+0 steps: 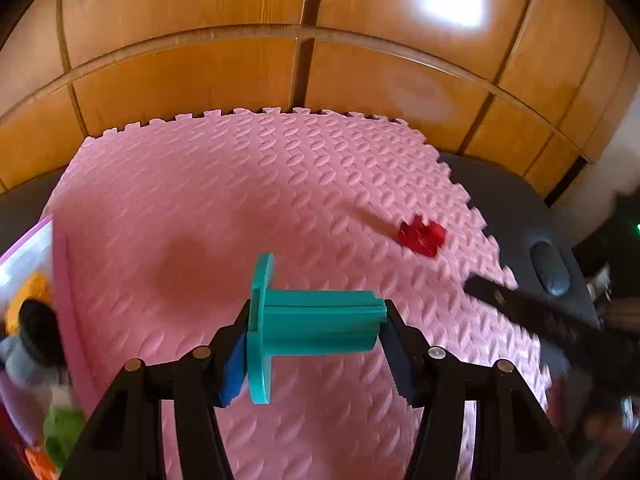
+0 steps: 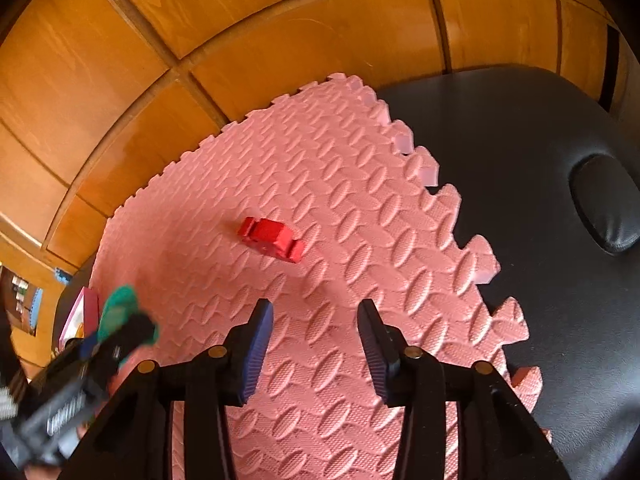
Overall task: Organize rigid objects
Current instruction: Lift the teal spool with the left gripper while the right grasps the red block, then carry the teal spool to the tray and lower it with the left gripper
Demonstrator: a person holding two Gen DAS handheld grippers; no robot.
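Tongs in my left hand (image 1: 316,332) pinch a teal plastic spool (image 1: 308,324) end to end: one pad presses the round flange on the left, the other the tip of its ribbed shaft on the right, so it lies crosswise above the pink foam mat (image 1: 208,200). Farther out on the mat, toward its toothed right edge, sits a small red block (image 1: 422,235), well apart from the spool. At the left border a pink-rimmed bin (image 1: 24,248) shows a blurred jumble of yellow, black, green and orange pieces. A wooden panelled wall (image 1: 192,76) rises behind the mat.

From my right hand's camera, the right tongs (image 2: 316,344) stand spread with nothing but mat between the pads, and nothing touching them. The red block (image 2: 272,238) lies on the mat beyond the tips, apart from them. My left tongs (image 2: 108,340) blur in at the lower left with the teal spool (image 2: 118,308) in them. Black padded upholstery (image 2: 520,160) lies under the mat's right edge.
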